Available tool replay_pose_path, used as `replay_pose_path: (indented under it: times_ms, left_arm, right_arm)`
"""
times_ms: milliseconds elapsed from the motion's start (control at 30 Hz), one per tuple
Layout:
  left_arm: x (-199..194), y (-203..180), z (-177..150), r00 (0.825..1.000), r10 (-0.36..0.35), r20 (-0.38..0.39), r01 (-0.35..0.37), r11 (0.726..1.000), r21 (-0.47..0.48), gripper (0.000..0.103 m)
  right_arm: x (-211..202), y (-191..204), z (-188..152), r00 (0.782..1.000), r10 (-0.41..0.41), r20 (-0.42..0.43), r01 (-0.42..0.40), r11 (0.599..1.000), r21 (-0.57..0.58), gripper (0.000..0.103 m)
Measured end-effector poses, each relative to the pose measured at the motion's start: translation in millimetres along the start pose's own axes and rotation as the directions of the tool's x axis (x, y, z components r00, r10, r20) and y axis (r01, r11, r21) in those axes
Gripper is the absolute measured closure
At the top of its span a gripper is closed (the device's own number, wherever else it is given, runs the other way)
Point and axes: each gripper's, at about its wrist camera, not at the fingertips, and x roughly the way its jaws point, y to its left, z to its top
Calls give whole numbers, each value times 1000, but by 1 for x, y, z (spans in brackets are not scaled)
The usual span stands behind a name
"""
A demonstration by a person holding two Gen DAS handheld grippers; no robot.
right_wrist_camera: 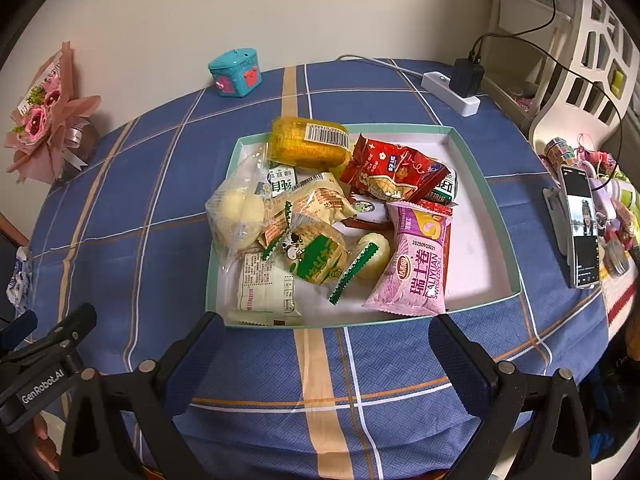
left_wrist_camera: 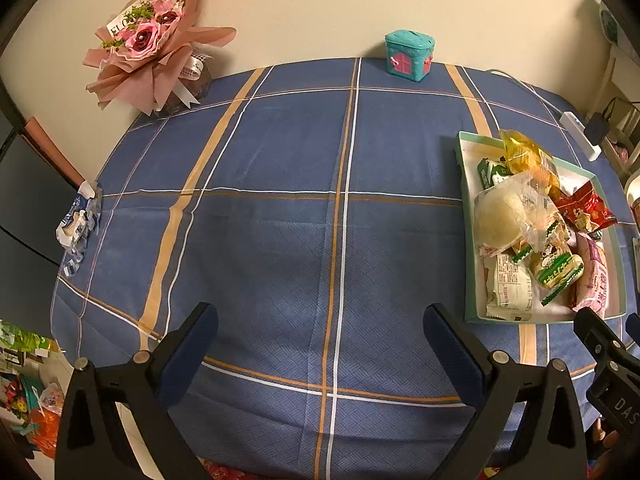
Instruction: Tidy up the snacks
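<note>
Right wrist view: the right tool (right_wrist_camera: pixel 326 344) faces the snack tray (right_wrist_camera: pixel 486 184) head-on, jaws spread wide and empty.
The pink Swiss roll pack (right_wrist_camera: pixel 416 264) lies nearest ahead, long axis pointing away; the left tool (left_wrist_camera: pixel 320 334), also wide and empty, sits well aside over bare tabletop (left_wrist_camera: pixel 260 200).

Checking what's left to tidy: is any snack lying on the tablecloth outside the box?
No. Every snack, such as the pink roll pack, lies inside the box.
</note>
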Motion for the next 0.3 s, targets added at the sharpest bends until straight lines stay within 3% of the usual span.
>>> replay_pose_path:
  times_ms: [167, 300]
  left_arm:
    - [-8, -3, 0, 999, 4, 46, -5, 1000, 21, 1]
    - [-7, -2, 0, 999, -8, 36, 7, 1000, 16, 1]
  right_arm:
    - [1, 0, -1, 1000, 2, -3, -2, 1000, 2, 0]
    - [1, 0, -1, 1000, 2, -4, -2, 1000, 3, 0]
